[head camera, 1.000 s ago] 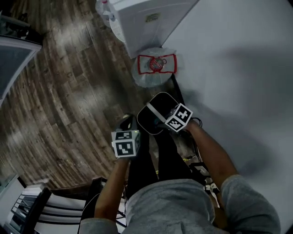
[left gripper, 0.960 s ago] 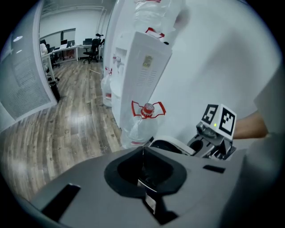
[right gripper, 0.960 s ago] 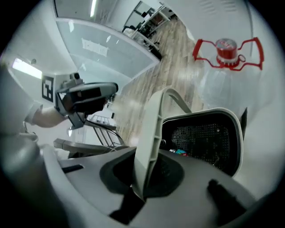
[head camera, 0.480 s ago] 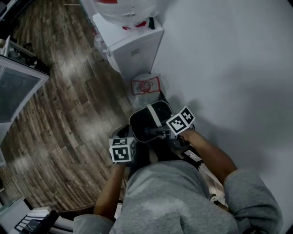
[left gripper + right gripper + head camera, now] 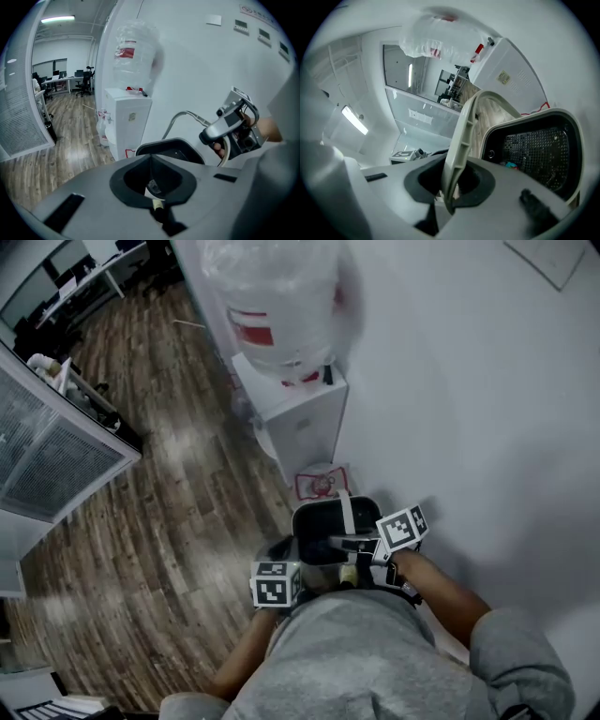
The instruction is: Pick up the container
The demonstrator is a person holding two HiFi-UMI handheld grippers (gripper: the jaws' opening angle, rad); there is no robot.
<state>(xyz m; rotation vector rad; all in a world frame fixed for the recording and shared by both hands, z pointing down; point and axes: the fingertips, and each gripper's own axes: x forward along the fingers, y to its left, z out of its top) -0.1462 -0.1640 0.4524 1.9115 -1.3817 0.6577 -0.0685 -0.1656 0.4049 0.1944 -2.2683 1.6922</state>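
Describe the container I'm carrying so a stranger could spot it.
Find the white water dispenser against the wall. Near it, the container hangs by its pale handle from the right hand-held gripper. Unlike the clear red-labelled jug on the floor, it's black and open-topped.

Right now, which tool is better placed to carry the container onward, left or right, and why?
Right. The right tool is shut on the pale handle of the container, bearing it. The left tool has its jaws together on nothing, beside the container.
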